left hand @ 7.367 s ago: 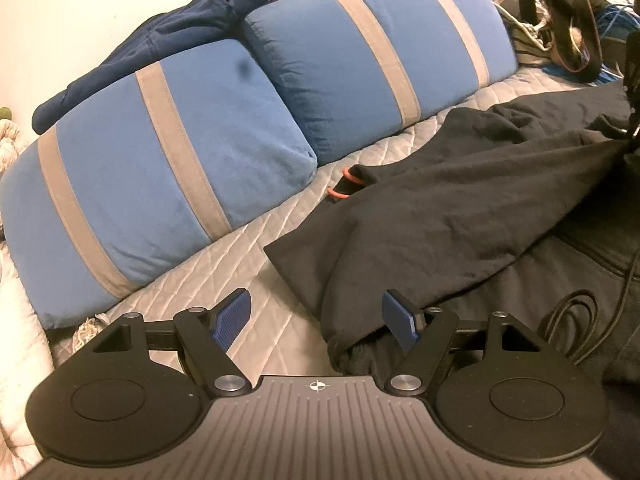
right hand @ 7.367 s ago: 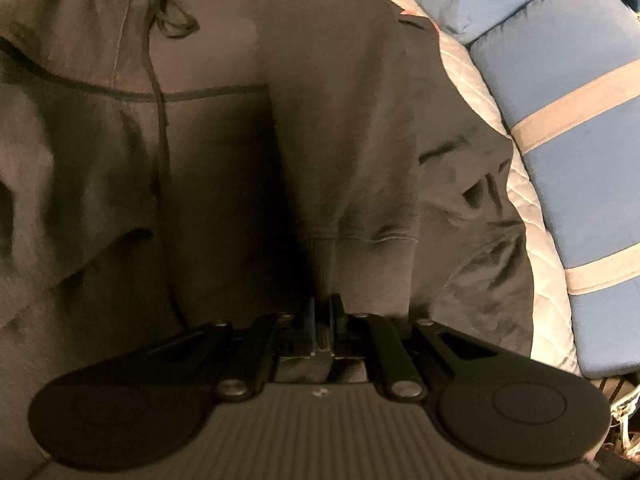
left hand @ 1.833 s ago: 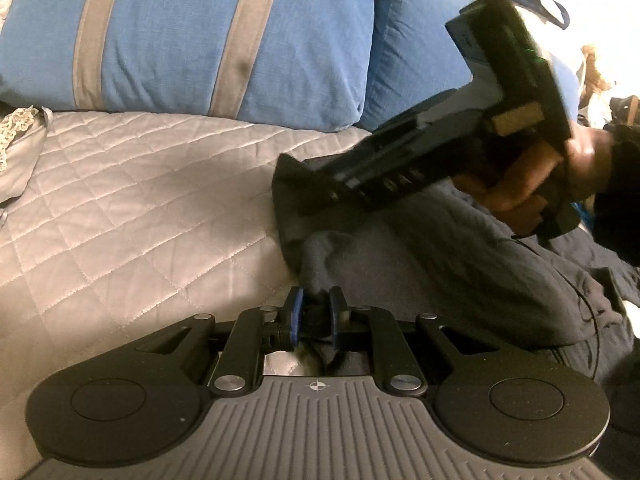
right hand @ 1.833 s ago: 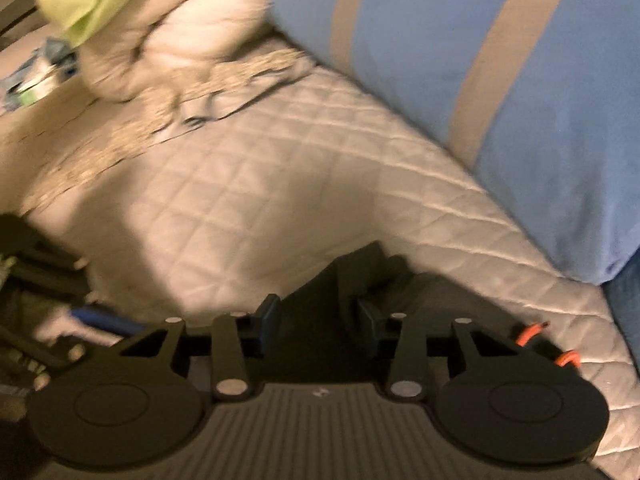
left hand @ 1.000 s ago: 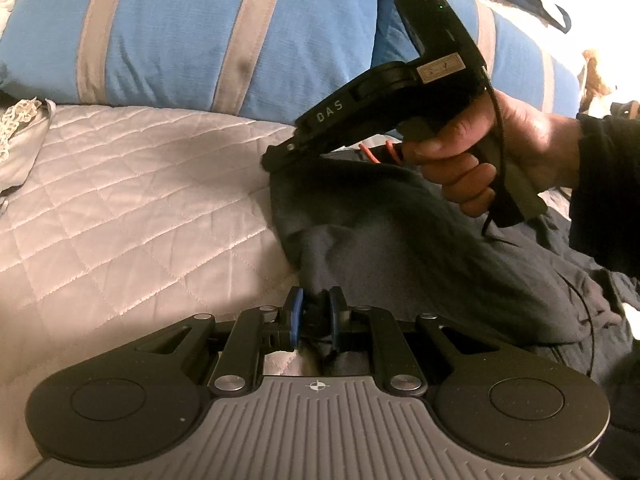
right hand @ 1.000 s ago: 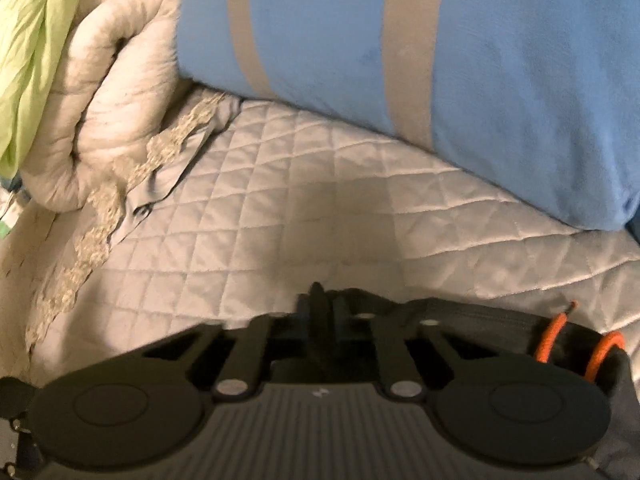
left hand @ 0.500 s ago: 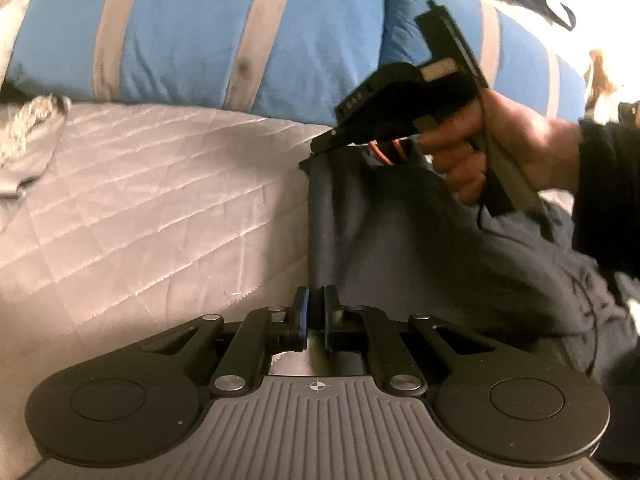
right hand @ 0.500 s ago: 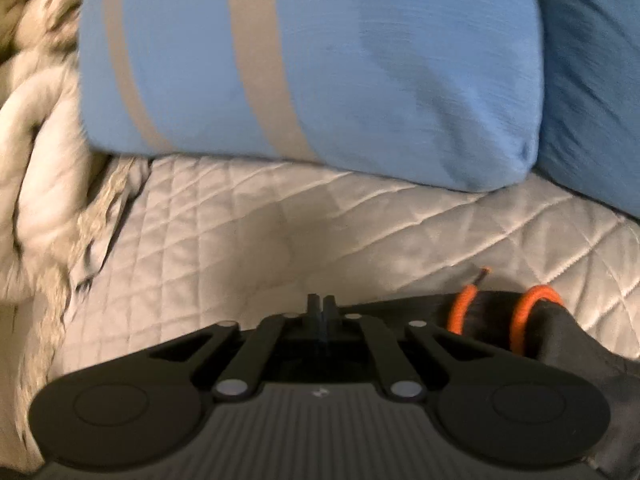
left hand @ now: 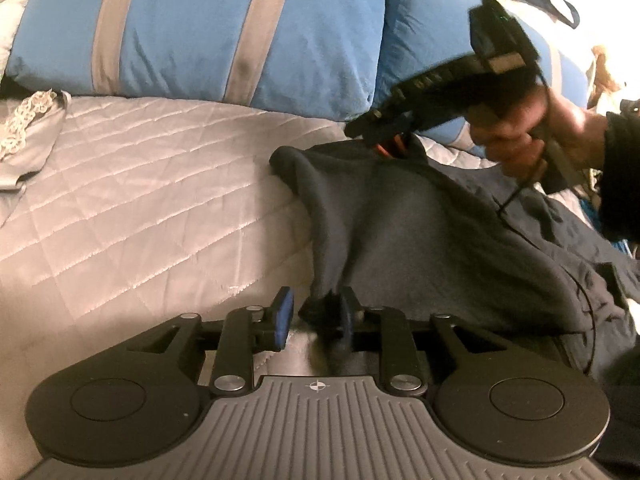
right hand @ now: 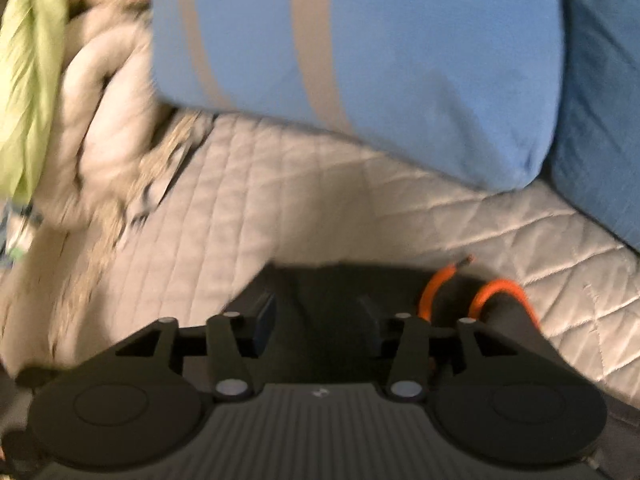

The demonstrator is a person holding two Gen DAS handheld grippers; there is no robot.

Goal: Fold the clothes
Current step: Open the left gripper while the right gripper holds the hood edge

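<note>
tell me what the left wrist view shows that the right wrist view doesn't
Only the left wrist view shows the person's hand holding the right tongs from outside, and the wide spread of the dark garment. Only the right wrist view shows the yellow-green cloth and the bunched cream blanket. Both show the garment's orange cord, the blue striped pillow, the quilted cover, and open tongs, including the left tongs.

My left camera sits low and close behind my left claw (left hand: 314, 314), my right camera behind my right claw (right hand: 316, 322), and both face the blue pillow (left hand: 224, 28) and dark cloth (left hand: 420, 232).
</note>
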